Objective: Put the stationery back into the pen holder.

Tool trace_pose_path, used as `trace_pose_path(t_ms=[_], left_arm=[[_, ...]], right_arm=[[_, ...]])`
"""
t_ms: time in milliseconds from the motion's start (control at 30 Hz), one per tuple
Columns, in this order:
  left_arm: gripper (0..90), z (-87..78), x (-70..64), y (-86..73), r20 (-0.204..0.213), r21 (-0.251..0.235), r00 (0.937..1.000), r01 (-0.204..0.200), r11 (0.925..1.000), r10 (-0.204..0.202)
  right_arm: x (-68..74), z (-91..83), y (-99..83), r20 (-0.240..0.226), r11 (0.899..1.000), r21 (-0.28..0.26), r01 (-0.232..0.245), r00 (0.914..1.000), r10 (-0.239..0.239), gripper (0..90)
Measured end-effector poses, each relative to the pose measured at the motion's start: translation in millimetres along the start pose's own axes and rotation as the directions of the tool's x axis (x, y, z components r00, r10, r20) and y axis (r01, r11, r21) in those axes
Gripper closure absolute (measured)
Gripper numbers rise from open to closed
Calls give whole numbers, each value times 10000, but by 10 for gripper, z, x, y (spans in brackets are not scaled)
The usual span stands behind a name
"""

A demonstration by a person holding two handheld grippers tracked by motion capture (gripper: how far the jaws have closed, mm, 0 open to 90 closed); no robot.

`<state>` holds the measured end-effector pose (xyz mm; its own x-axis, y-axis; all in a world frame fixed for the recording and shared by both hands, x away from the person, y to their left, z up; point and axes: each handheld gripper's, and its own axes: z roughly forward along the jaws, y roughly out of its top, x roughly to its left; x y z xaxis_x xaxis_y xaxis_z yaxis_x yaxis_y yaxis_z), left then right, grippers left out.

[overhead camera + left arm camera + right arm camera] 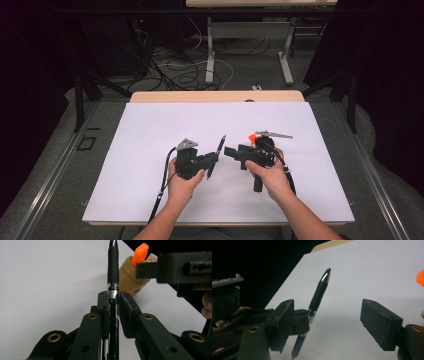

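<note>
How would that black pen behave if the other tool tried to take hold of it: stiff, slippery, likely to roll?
The pen probably stays stiff: it stands straight out of the left tool, clamped near its middle. Its matte upper section looks rubbery, so likely grippy, while the shiny tip may be slicker. Being slim and round, it would probably roll on the white table if dropped.

Desk: a white top (150,150) with a pale wooden edge (215,96) along its far side.
Floor: grey (250,75), with loose cables (175,67) tangled on it beyond the desk.
Furniture: a second table (250,30) with pale metal legs stands farther back.
Sides: black frame bars (80,100), dark drapes (25,75).
Light: bright on the desk, dim around it.
</note>
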<state>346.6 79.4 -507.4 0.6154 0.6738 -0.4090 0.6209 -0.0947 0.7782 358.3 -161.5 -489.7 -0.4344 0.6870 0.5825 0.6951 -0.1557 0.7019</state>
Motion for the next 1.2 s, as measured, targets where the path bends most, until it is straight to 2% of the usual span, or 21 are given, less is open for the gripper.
trace_pose_path(t_ms=[100, 200, 267, 500, 533, 867, 933, 1200], left_arm=[[795, 4, -12, -11, 39, -29, 10000, -8, 10000, 8], [795, 2, -31, -17, 76, -16, 10000, 30, 10000, -30], [795, 2, -36, -18, 120, 37, 9998, -139, 9999, 139], [795, 18, -89, -44, 292, 53, 9994, -210, 9998, 208], [795, 24, -100, -53, 295, -11, 9993, -237, 9997, 237], [795, 31, -152, -78, 478, -7, 9983, -334, 9994, 334], [795, 33, -156, -81, 485, 10, 9982, -349, 9994, 348], [795, 62, -186, -97, 562, 100, 9976, -413, 9991, 406]], right_arm=[[-4, 4, 15, 13, 9995, -22, -321, 9995, 322, 337], [-18, 8, 20, 30, 9993, 86, -353, 9994, 353, 396], [-27, 19, 19, 87, 9996, 112, -259, 9996, 258, 452], [-40, 15, 25, -13, 9991, 277, -327, 9995, 328, 555], [-48, 18, 25, -38, 9994, 213, -284, 9996, 285, 564], [-91, 14, 20, -236, 9942, 358, -1018, 9944, 1026, 604], [-103, 9, 24, -273, 9941, 469, -983, 9947, 996, 610], [-126, 18, 16, -532, 9885, 675, -1352, 9889, 1389, 652]])
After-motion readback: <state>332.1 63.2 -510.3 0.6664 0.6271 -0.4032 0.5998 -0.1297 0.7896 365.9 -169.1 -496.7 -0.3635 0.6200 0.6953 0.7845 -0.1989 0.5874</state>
